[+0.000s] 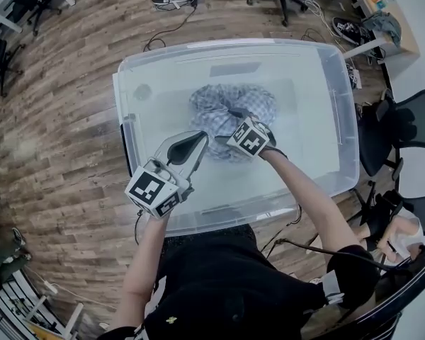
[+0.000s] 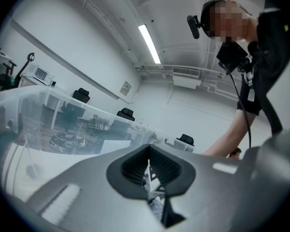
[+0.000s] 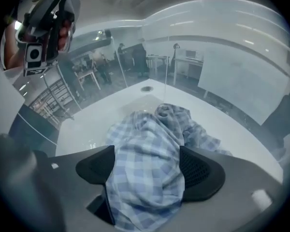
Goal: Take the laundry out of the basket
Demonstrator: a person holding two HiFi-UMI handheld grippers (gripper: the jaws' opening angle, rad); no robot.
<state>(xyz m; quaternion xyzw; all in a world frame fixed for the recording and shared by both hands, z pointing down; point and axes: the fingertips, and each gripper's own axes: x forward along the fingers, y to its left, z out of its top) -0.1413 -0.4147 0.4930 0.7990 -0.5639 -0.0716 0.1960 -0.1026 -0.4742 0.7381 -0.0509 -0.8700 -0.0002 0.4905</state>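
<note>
Inside the basket (image 1: 308, 115), at the middle of its floor and clear of all four walls, lies the cloth (image 1: 219, 108). It is soft, thin woven fabric in a blue-and-white check, crumpled into a rounded heap with deep folds. The basket is a big rectangular tub of clear, slightly frosted plastic. It has rounded corners, a smooth pale bottom and a thick rolled rim. Around it is a wood-plank floor (image 1: 64, 119), brown with streaky grain. Black office chairs (image 1: 411, 122) stand beyond the basket's right edge.

The right gripper (image 1: 239, 126) reaches steeply down into the basket onto the near side of the heap, its square-marker cube facing up. In the right gripper view, the right gripper (image 3: 146, 172) has its jaws spread wide. Its black ribbed pads (image 3: 201, 170) sit on grey matte plastic fingers. A hump of cloth (image 3: 145, 144) fills the gap between the jaws. The fabric reaches the inner face of each pad but stays loose and puffy, not pinched. The rest of the cloth trails off toward the far wall of the basket (image 3: 241, 66).

The left gripper (image 1: 195, 144) is over the near-left part of the basket, pointing roughly level toward the heap. In the left gripper view, the left gripper (image 2: 149, 172) has its jaws almost together. Only a thin slit shows between the dark ribbed pads (image 2: 171, 170), and nothing is held. The clear basket wall (image 2: 63, 122) runs along the left, and a bare forearm (image 2: 232, 137) is at the right.
</note>
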